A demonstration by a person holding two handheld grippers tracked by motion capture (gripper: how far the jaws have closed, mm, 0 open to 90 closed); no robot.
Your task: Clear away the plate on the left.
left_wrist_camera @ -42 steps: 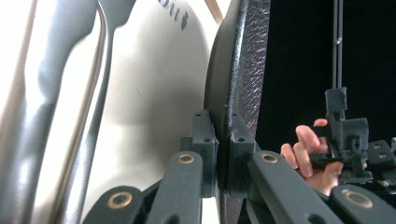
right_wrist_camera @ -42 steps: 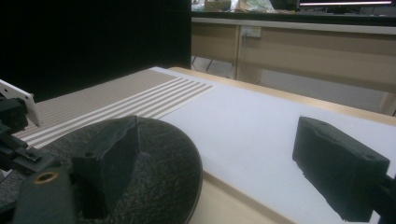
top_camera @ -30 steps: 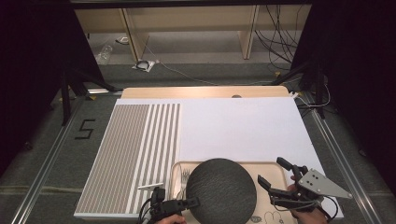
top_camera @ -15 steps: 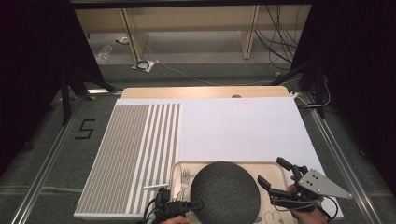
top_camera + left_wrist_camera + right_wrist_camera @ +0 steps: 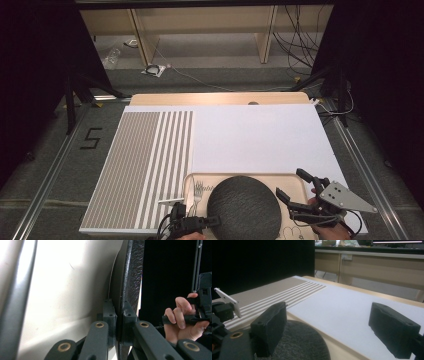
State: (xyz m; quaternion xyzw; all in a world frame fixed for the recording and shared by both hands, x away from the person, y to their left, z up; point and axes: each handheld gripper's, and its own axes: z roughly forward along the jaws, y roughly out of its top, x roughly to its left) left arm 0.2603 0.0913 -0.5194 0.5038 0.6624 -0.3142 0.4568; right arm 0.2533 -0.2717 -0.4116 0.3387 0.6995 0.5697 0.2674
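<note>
A dark, rough-textured round plate (image 5: 245, 210) lies over a beige tray (image 5: 240, 175) at the table's near edge. My left gripper (image 5: 214, 220) comes in from the left and is shut on the plate's rim. In the left gripper view the jaws (image 5: 119, 315) clamp the plate's edge (image 5: 133, 277), with the tray's pale surface (image 5: 62, 290) beside it. A fork (image 5: 197, 190) rests at the tray's left end. My right gripper (image 5: 291, 183) is open just right of the plate, with nothing between its pads (image 5: 270, 325), and the plate (image 5: 299, 342) lies below them.
A striped mat (image 5: 145, 165) covers the table's left half and a white sheet (image 5: 260, 135) the right. A wooden board edge (image 5: 215, 98) runs along the back. Cables and table legs stand on the floor beyond.
The dark plate has edged slightly to the right and sits a little lower in the left gripper. The right gripper has stayed where it was.
</note>
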